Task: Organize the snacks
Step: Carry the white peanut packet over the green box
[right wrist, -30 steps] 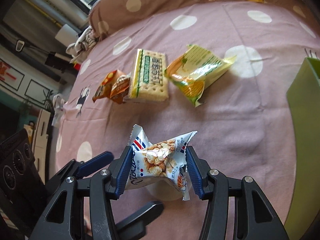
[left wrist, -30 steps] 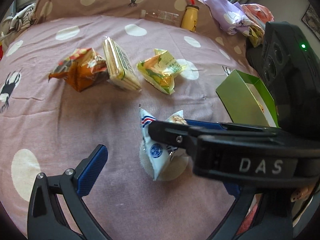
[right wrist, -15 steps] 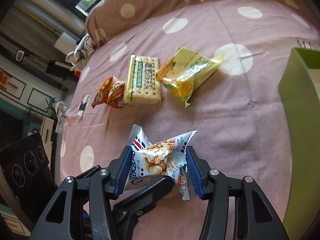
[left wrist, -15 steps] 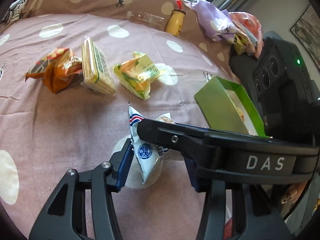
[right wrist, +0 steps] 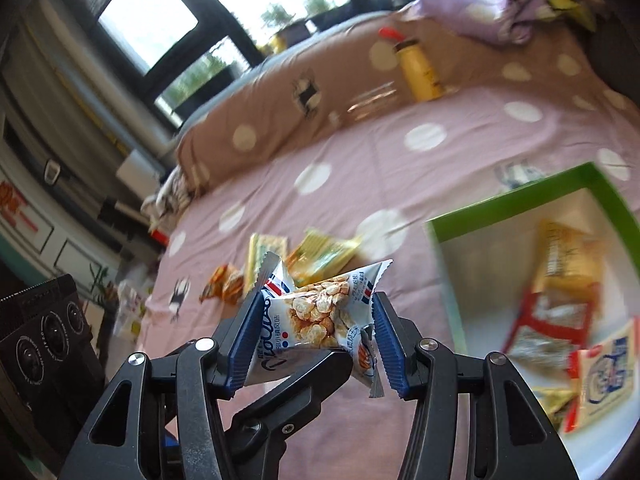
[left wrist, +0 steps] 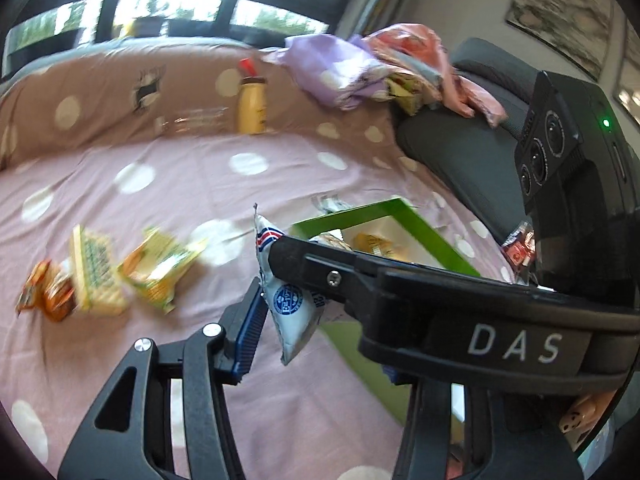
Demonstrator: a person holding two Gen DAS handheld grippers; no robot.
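A white snack packet printed with nuts hangs in the air above the pink spotted bedspread. My right gripper is shut on it, blue pads pressing both sides. My left gripper is shut on the same packet from the side; its right finger is hidden behind the right gripper's black body. An open green box with several packets inside lies just ahead and to the right. An orange packet, a biscuit pack and a yellow-green packet lie on the bed at the left.
A yellow bottle stands against the brown spotted pillow, with a clear bottle lying beside it. Crumpled clothes are piled on a dark cushion at the right. Windows are behind the bed.
The left gripper went from open to shut on the packet. Both grippers then rose with it and swung toward the green box, whose inside now shows.
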